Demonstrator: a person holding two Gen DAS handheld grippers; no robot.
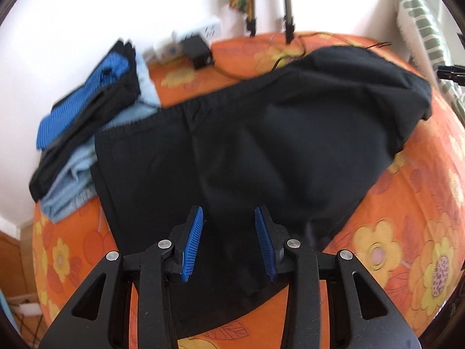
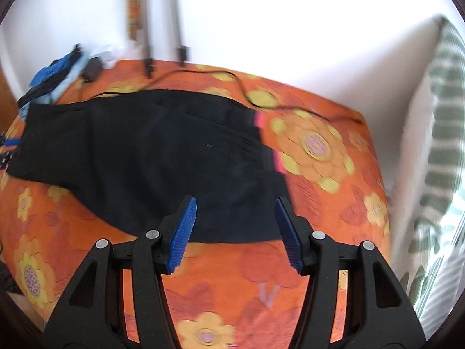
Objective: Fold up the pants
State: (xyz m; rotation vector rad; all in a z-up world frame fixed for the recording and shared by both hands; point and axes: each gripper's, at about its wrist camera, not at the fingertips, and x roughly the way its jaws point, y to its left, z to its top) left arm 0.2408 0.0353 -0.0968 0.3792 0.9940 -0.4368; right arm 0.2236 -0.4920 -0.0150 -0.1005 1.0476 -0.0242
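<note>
The bed [image 2: 319, 261], covered with an orange flowered sheet, carried everything, and the black pants [image 2: 151, 157] lay flat across it as one long dark shape. In the right wrist view their long axis ran from about ten o'clock, near a pile of folded clothes [image 2: 55, 72], toward three o'clock, where the waistband with a pink edge [image 2: 264, 133] ended. In the left wrist view the same pants [image 1: 247, 145] stretched from six o'clock up to about two o'clock, with the pile of clothes [image 1: 87, 116] touching them at nine o'clock. The left gripper [image 1: 229, 241] hung directly above the cloth, its blue pads apart and nothing pressed between them, so it was released. The right gripper [image 2: 235, 232] was also released; its jaws stood wide, and the near edge of the pants lay just beyond the tips at twelve o'clock, while under the pads was mostly bare sheet. A thin black cable [image 2: 232, 78] ran behind the pants at twelve o'clock. In my judgement the left gripper was the nearer one to take the fabric, and the right one needed to reach forward to the waistband end.
</note>
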